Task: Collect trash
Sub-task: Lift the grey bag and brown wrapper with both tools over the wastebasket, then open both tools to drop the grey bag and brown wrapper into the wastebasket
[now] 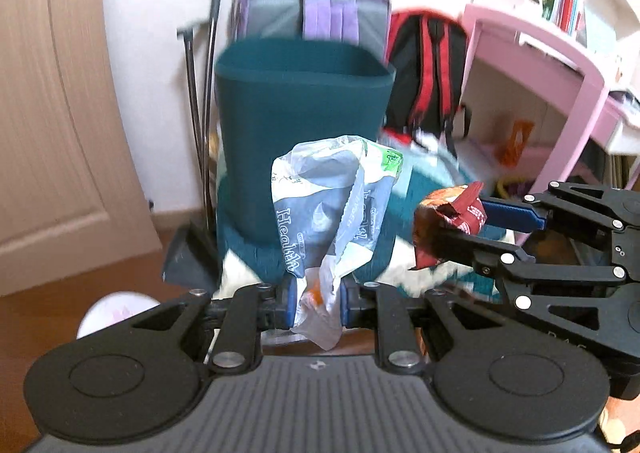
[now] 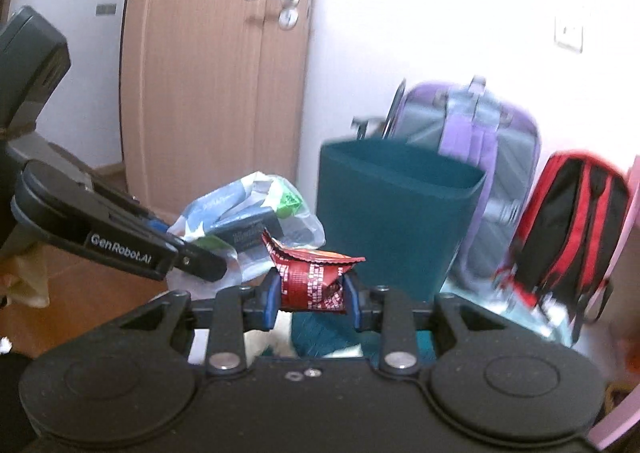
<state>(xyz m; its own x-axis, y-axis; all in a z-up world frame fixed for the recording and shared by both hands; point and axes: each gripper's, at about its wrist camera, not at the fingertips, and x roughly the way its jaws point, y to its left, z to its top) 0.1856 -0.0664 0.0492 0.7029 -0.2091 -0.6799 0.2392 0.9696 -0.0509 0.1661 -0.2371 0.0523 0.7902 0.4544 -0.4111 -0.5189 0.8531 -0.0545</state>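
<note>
My left gripper [image 1: 318, 303] is shut on a crumpled clear plastic bag [image 1: 332, 205] with blue and white print, held upright in front of a dark teal trash bin [image 1: 300, 109]. My right gripper [image 2: 312, 295] is shut on a red snack wrapper [image 2: 314, 279]. In the left wrist view the right gripper [image 1: 472, 223] comes in from the right with the wrapper [image 1: 448, 221], beside the bag. In the right wrist view the left gripper [image 2: 192, 253] and the bag [image 2: 256, 213] are at the left, and the bin [image 2: 396, 213] stands just behind the wrapper.
A purple and grey suitcase [image 1: 312, 5] and a red and black backpack [image 1: 428, 69] stand behind the bin against the white wall. A wooden door [image 2: 216, 65] is at the left, a pink desk [image 1: 560, 65] at the right. A dark dustpan [image 1: 188, 257] leans left of the bin.
</note>
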